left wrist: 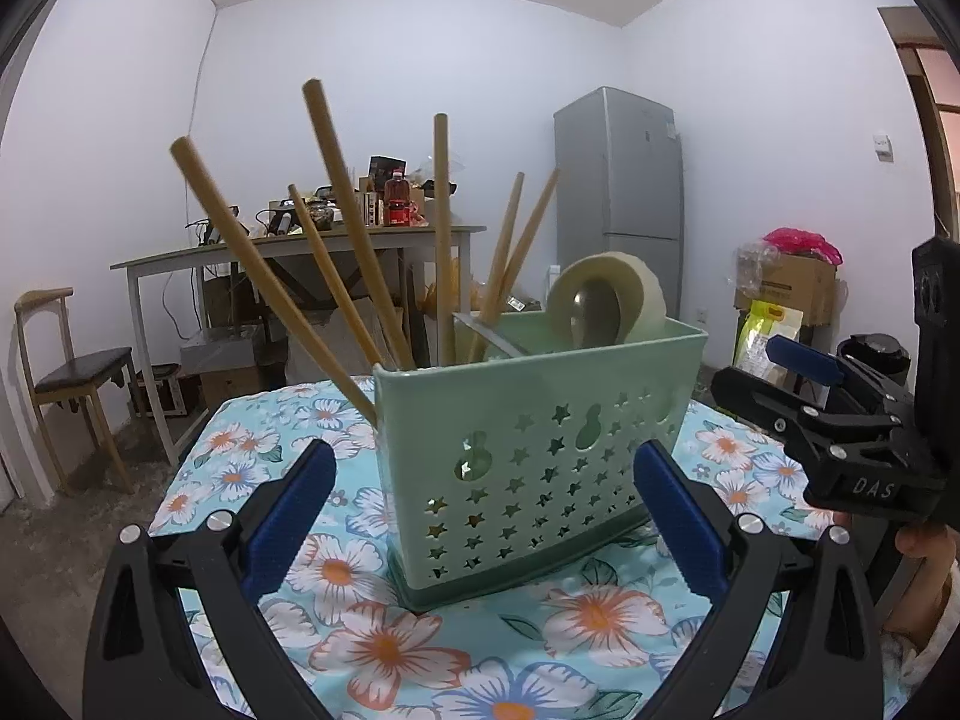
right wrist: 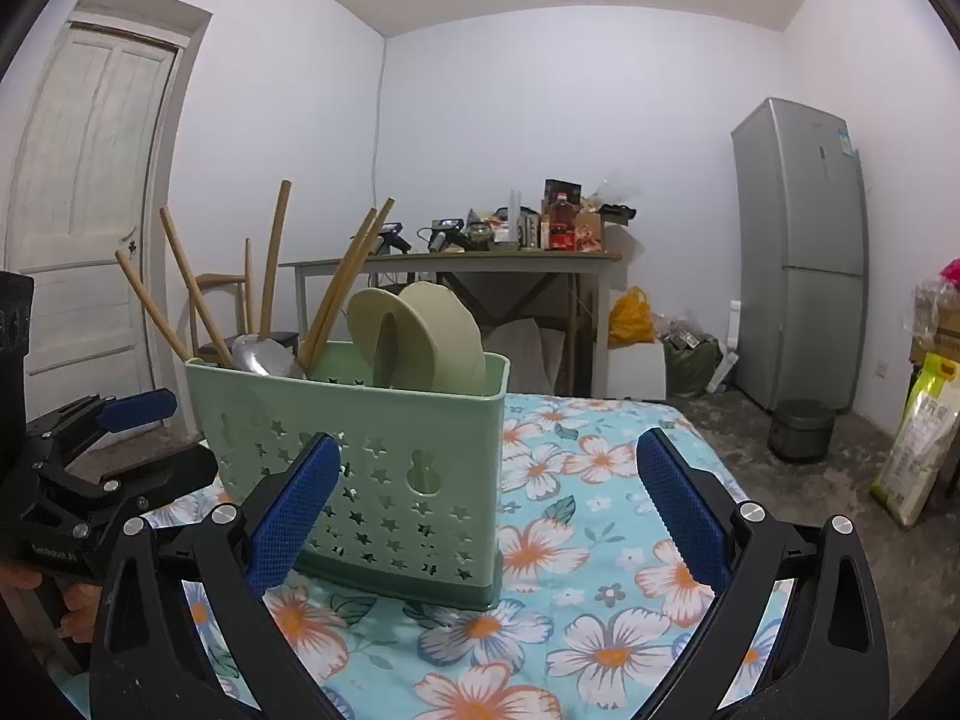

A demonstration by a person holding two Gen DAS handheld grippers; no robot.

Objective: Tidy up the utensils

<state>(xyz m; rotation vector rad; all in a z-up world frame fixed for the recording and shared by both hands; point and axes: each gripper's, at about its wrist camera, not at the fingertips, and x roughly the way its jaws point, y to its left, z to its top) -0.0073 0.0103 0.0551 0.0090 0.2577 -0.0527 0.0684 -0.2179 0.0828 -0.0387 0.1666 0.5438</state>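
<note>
A pale green plastic basket (left wrist: 540, 420) (right wrist: 384, 450) with star cut-outs stands on the flowered tablecloth (left wrist: 372, 630). Several wooden chopsticks (left wrist: 354, 222) (right wrist: 273, 264) lean out of its left end. Beige ladle-like spoons (left wrist: 606, 300) (right wrist: 432, 336) rest in its right end, and a metal spoon bowl (right wrist: 267, 354) shows among the sticks. My left gripper (left wrist: 483, 510) is open right in front of the basket, holding nothing. My right gripper (right wrist: 486, 498) is open too, empty, with the basket's right half between its blue pads (right wrist: 294, 510). Each view shows the other gripper at its side.
Behind the table stand a cluttered desk (left wrist: 312, 246) (right wrist: 456, 264), a wooden chair (left wrist: 66, 372), a grey fridge (left wrist: 618, 192) (right wrist: 798, 252), boxes and bags (left wrist: 780, 294), a rice cooker (right wrist: 801, 429) on the floor, and a white door (right wrist: 84, 192).
</note>
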